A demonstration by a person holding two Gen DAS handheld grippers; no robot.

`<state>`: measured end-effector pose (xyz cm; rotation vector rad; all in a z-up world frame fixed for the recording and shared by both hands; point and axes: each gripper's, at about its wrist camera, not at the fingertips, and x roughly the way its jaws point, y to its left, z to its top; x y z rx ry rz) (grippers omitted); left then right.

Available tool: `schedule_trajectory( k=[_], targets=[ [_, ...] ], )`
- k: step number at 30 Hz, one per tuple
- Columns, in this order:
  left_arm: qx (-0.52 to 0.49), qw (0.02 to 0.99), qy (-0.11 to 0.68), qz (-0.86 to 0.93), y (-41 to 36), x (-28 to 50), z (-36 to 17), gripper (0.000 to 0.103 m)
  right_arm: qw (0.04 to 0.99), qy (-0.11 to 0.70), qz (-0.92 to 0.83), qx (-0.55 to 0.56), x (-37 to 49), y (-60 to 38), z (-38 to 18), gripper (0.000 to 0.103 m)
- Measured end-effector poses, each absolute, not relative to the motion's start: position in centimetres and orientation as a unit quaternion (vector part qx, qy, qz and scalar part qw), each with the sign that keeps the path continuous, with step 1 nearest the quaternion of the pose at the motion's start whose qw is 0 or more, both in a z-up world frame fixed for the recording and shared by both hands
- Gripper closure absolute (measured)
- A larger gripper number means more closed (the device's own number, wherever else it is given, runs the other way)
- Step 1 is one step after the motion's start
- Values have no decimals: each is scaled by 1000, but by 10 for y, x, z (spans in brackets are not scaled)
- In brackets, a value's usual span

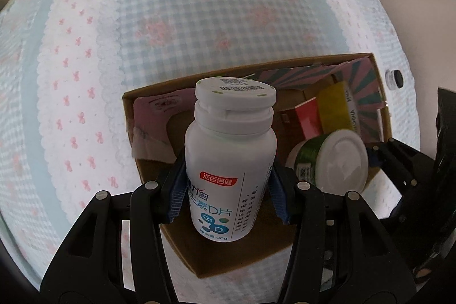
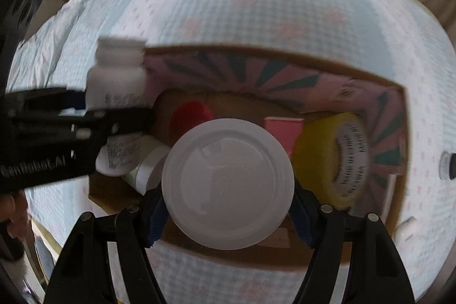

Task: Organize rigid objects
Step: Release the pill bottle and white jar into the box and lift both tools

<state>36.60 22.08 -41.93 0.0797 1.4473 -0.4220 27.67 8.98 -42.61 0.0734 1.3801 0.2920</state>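
White plastic vitamin bottle (image 1: 230, 161) pinched upright between left gripper (image 1: 228, 190) jaws; green jar with white lid (image 2: 228, 184) clamped in right gripper (image 2: 228, 207). Both hover over cardboard box (image 1: 228, 255); collision risk, jar may slip.

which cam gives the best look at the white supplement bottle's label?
Left wrist. The white supplement bottle stands upright in the left claw, red logo and printed text sharp and facing the lens. Right wrist shows the same bottle only from the side, motion-blurred, its label partly hidden by the claw.
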Motion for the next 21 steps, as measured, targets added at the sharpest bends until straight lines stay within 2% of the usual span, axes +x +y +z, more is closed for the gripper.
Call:
schedule_trajectory(
  k=[9, 10, 11, 12, 13, 14, 21],
  targets=[
    [64, 723, 658, -201, 210, 370, -427, 53, 758, 634, 154, 8, 273, 95, -448, 34],
    [66, 725, 656, -201, 209, 370, -426, 36, 756, 635, 159, 9, 272, 95, -451, 33],
    [65, 727, 654, -200, 208, 369, -423, 0, 755, 635, 163, 11, 272, 95, -452, 28],
    [62, 727, 654, -200, 208, 369, -421, 1, 760, 628, 167, 15, 270, 94, -451, 11],
    [53, 731, 650, -203, 209, 369, -417, 0, 767, 619, 168, 14, 267, 93, -448, 3],
    [47, 733, 648, -203, 211, 369, -415, 0, 776, 608, 167, 12, 265, 92, -444, 0],
    [45, 737, 648, -189, 220, 360, -405, 0, 789, 590, 172, -1, 249, 85, -431, 0]
  ],
)
